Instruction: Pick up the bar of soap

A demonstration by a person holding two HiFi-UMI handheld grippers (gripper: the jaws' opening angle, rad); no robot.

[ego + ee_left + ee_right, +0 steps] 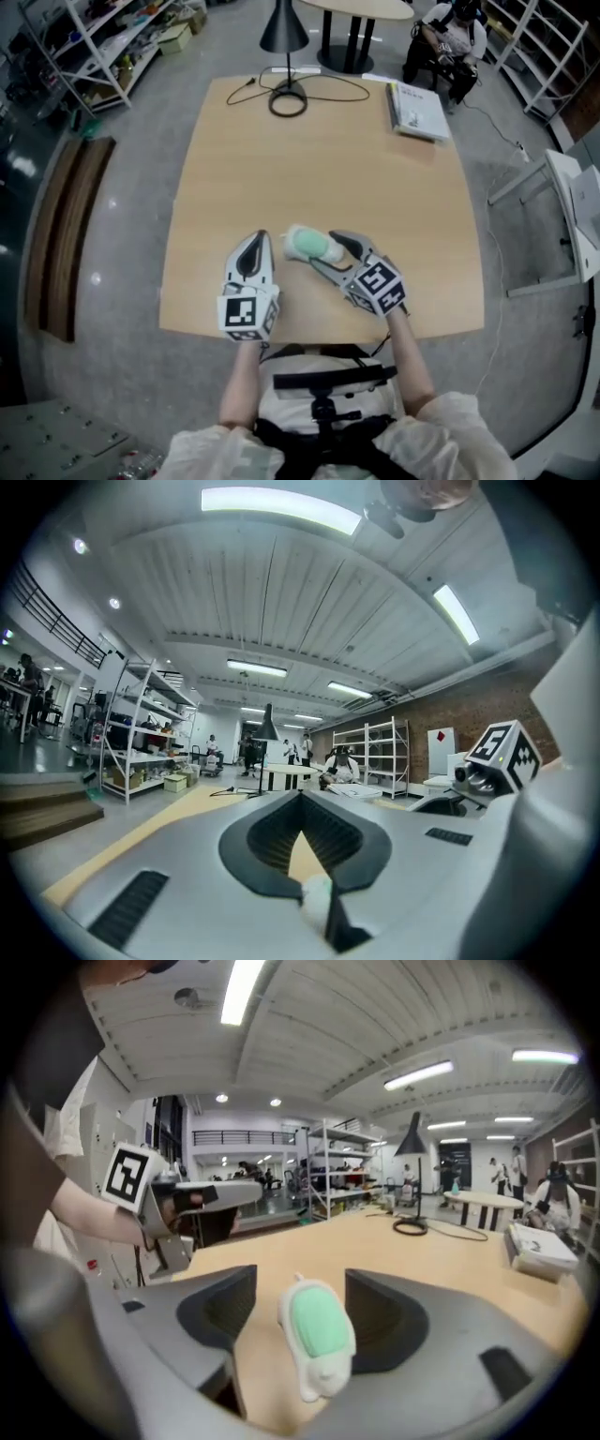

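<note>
The bar of soap (pixel 312 246), pale green inside a white wrapping, is seen lying on the wooden table (pixel 328 169), close to the near edge and roughly midway across it. It is flanked by the right tongs (pixel 298 1283), whose jaws are held wide apart, one on each side of the bar. In the right gripper view a strip of bare table is visible between the soap and each jaw, so the bar is not gripped and rests on the surface. The right tongs are angled in from the right and tilted slightly downward, with the marker cube (pixel 380 284) set behind them. The left tongs (pixel 300 795) are held level just beside the soap on its left, not touching it. Their jaws are drawn together until the tips meet, and no object is clamped between them. A small white patch is seen at the base of these jaws in the left gripper view, but what it is cannot be told. At the far edge of the table a black lamp (pixel 284 28) stands on a ring-shaped base, a cable trailing from it. A stack of white papers (pixel 417 111) is placed at the far right corner. Beyond the table a seated person (pixel 450 37) is visible.
</note>
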